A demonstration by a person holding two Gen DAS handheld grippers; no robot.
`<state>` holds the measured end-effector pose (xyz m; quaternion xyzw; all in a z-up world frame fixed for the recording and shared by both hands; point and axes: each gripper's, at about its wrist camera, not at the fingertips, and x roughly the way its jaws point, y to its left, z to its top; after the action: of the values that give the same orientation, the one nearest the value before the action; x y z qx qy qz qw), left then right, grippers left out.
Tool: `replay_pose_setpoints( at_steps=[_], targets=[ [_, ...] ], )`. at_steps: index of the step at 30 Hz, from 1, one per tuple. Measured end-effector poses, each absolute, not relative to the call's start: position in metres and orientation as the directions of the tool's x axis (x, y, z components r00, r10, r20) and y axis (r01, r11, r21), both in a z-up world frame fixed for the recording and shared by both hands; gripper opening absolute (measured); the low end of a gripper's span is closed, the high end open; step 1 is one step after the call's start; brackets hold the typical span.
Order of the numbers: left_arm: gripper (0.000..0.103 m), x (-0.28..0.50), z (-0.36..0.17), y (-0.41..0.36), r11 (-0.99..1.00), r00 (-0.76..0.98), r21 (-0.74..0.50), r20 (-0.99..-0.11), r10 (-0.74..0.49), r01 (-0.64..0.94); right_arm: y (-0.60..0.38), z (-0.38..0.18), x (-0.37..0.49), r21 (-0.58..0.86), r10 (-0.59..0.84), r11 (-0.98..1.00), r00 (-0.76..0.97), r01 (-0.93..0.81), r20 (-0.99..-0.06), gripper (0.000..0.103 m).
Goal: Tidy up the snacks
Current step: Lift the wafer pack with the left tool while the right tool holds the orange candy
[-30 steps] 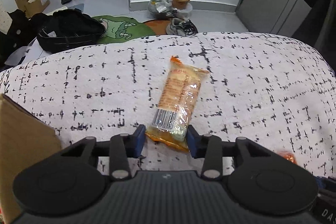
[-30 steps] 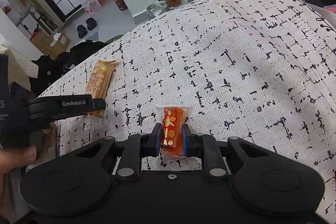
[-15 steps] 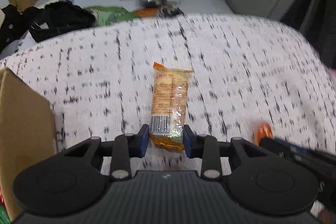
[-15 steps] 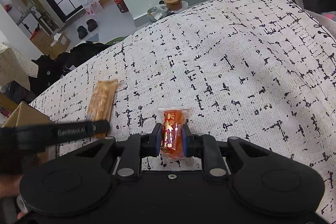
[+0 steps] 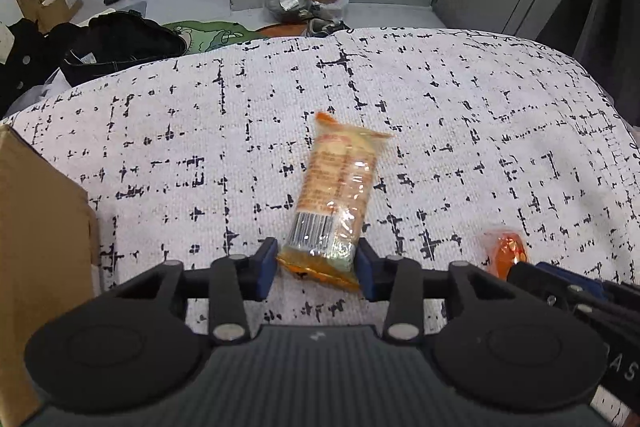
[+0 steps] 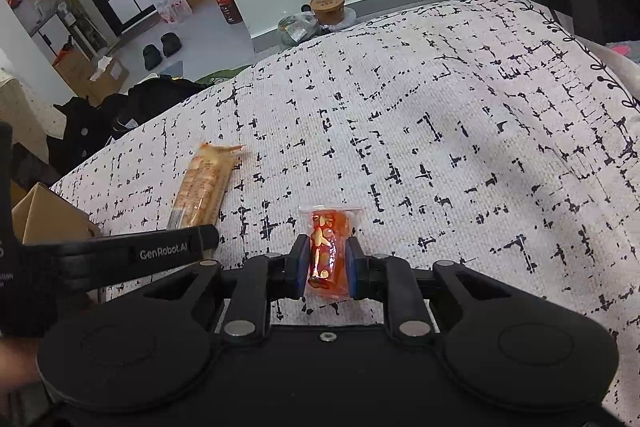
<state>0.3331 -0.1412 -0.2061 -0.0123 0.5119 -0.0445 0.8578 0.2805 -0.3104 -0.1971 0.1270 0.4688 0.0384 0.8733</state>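
My left gripper (image 5: pixel 318 263) is shut on the near end of a long orange cracker packet (image 5: pixel 338 197), which stretches away over the white black-flecked cloth (image 5: pixel 480 115). The packet also shows in the right wrist view (image 6: pixel 204 187), with the left gripper's finger in front of it. My right gripper (image 6: pixel 326 267) is shut on a small red snack packet (image 6: pixel 326 247). That red packet shows at the right of the left wrist view (image 5: pixel 506 253).
A brown cardboard box (image 5: pixel 36 247) stands at the left edge of the cloth, also in the right wrist view (image 6: pixel 48 219). Beyond the far edge lie a black bag (image 5: pixel 120 43), shoes, a bottle and a tub on the floor.
Both grippers keep their hold. The left gripper swung left, then back, and its packet has tilted a little. The red packet has turned slightly in the right gripper.
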Motion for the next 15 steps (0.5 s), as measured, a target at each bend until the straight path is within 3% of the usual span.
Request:
replay_pose_setpoints(
  at_steps=[5,15],
  targets=[
    [0.033,0.323,-0.195,-0.139,0.995,0.495,-0.075,-0.863,-0.098,0.066,-0.306,-0.191,0.278,0.251,0.176,0.966,0.573,0.055,-0.801,0.018],
    [0.033,0.307,-0.168,-0.130,0.991,0.548,-0.108,-0.825,-0.134,0.081,-0.291,-0.176,0.270,0.240,0.175,0.970,0.601,0.028,-0.780,0.005]
  ],
)
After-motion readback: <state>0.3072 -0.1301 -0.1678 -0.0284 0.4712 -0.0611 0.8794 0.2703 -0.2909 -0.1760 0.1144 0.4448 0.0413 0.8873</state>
